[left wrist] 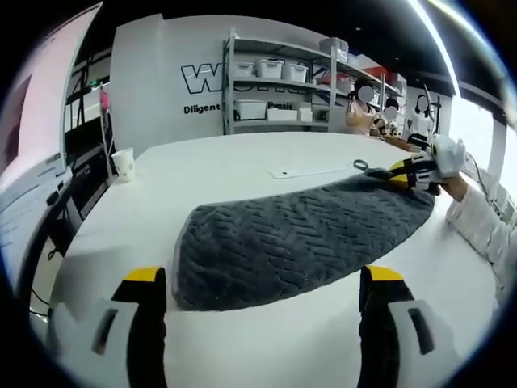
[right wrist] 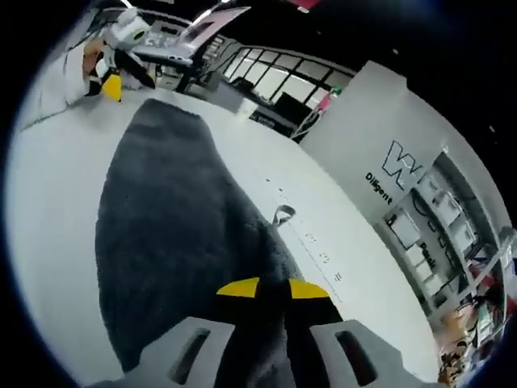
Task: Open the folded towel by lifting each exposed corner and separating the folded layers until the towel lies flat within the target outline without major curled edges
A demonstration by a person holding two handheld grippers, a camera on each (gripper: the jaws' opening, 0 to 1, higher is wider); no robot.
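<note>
On the white table (left wrist: 242, 162), the towel (left wrist: 299, 238) lies ahead of the left gripper's (left wrist: 262, 295) parted jaws, its far end clamped by the right gripper (right wrist: 273, 289).

White wall panel (left wrist: 161, 81) with large outlined "W", smaller bold "Diligent" beneath, remaining letters hidden by shelving (left wrist: 275, 81)

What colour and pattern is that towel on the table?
Dark grey, with a raised zigzag weave; the towel shows it best in the left gripper view.

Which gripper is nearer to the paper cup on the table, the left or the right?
Left. The left gripper hovers open at the towel's end nearer the paper cup; the right gripper pinches the far end.
</note>
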